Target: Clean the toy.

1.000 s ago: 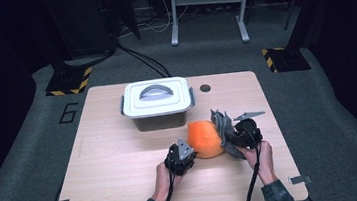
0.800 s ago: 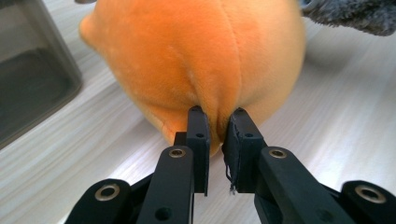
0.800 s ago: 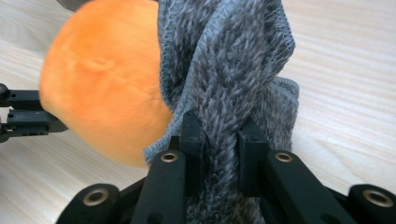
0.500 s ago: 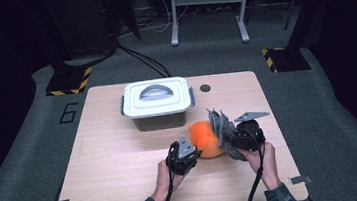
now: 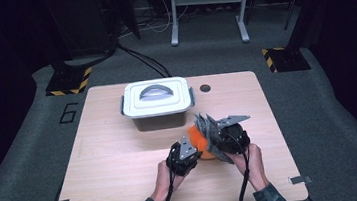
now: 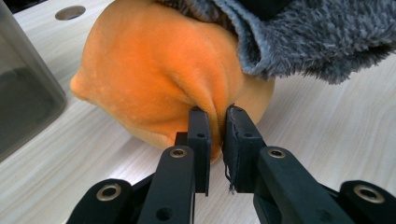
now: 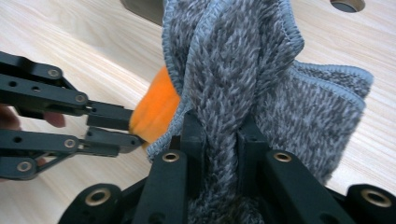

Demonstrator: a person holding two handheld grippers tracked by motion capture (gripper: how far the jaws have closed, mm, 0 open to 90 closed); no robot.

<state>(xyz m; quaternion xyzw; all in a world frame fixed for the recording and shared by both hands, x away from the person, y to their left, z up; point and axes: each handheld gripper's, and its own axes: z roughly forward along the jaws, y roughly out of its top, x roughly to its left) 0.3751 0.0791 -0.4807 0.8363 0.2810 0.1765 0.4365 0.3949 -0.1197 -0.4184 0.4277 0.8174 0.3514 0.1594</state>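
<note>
left gripper (image 6: 215, 122): pinches fold of orange plush (image 6: 159, 70), frame centre
right gripper (image 7: 219, 133): clamps grey cloth (image 7: 243, 70) draped over plush

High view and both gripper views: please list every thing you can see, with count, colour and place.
Plush toy: one, orange, on the table in front of the box.
Cloth: one, grey, fuzzy, draped over the toy.
Lidded box: one, white lid, grey handle, far side of the table.
Table: one, light wood, with a round hole.
Left gripper: black, shut on the toy.
Right gripper: black, shut on the cloth.
</note>
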